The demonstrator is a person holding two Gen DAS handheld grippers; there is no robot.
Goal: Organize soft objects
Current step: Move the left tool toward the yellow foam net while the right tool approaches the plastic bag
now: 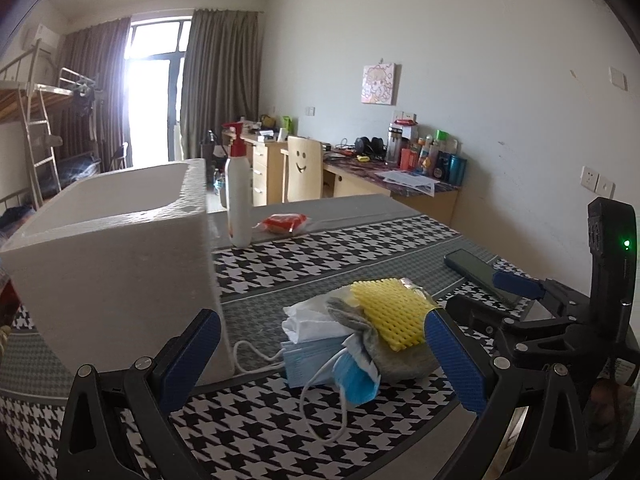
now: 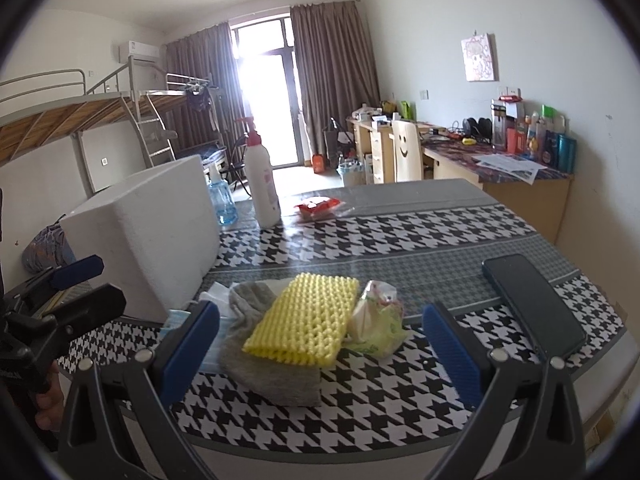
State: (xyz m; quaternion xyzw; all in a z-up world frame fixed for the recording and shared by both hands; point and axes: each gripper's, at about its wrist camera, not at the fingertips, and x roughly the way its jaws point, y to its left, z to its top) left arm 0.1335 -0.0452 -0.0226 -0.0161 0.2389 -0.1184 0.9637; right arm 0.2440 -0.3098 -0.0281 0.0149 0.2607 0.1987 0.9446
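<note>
On the checked tablecloth point(image 2: 360, 396) lies a small heap of soft things, close beside a white foam box point(image 1: 120, 248). A yellow foam net point(image 2: 304, 326) sits on top of a grey sock point(image 2: 264, 368), with a crinkled plastic packet point(image 2: 376, 324) touching its right edge. Blue face masks point(image 1: 316, 364) and a white tissue point(image 1: 308, 320) lie at the heap's left side, next to the box.

Both grippers hover low over the table, facing the heap and holding nothing. The left gripper point(image 1: 324, 360) has its jaws spread wide, with the masks and sock between them. The right gripper point(image 2: 320, 352) is likewise spread, framing the net and packet.

A black phone point(image 2: 532, 300) lies to the right, apart from the heap. Behind the box stand a white pump bottle point(image 2: 260, 184) and a red snack packet point(image 2: 318, 206).
</note>
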